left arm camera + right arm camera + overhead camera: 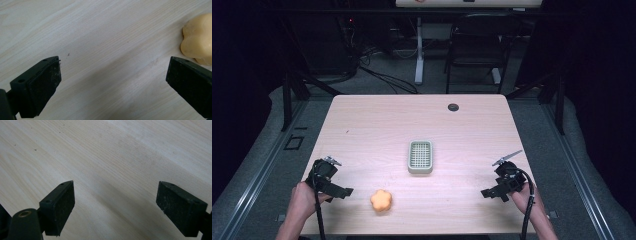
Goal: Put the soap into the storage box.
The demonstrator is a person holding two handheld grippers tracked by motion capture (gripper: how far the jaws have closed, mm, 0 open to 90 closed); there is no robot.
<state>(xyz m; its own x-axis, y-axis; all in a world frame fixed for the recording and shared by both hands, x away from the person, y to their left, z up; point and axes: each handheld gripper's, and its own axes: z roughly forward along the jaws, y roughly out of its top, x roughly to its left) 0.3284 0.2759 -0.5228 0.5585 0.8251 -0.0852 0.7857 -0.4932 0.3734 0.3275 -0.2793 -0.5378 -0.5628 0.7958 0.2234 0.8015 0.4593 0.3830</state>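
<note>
Where seen from the high view: pale wood table (pixel 362 130), orange flower-shaped soft toy (pixel 381 200) near its front edge, lobed and rounded, just right of the left tool (pixel 343 192) and apart from it. Grey-green slotted basket (pixel 420 156) at mid-table, well apart from both tools. Right tool (pixel 487 192) low over the front right corner, nothing between its jaws. Dark cable hole (pixel 453 107) near the far edge. Beyond the table, grey carpet, a black chair (pixel 477 45), a white desk leg and loose cables in a dim room.

From the left gripper view: jaws wide apart over bare wood grain, clamped on nothing; toy (pixel 198 40) at the right edge, pale yellow-orange and smooth, just past the right-hand jaw, contact not clear.

From the right gripper view: jaws wide apart, only light wood grain with a few dark specks between them.
</note>
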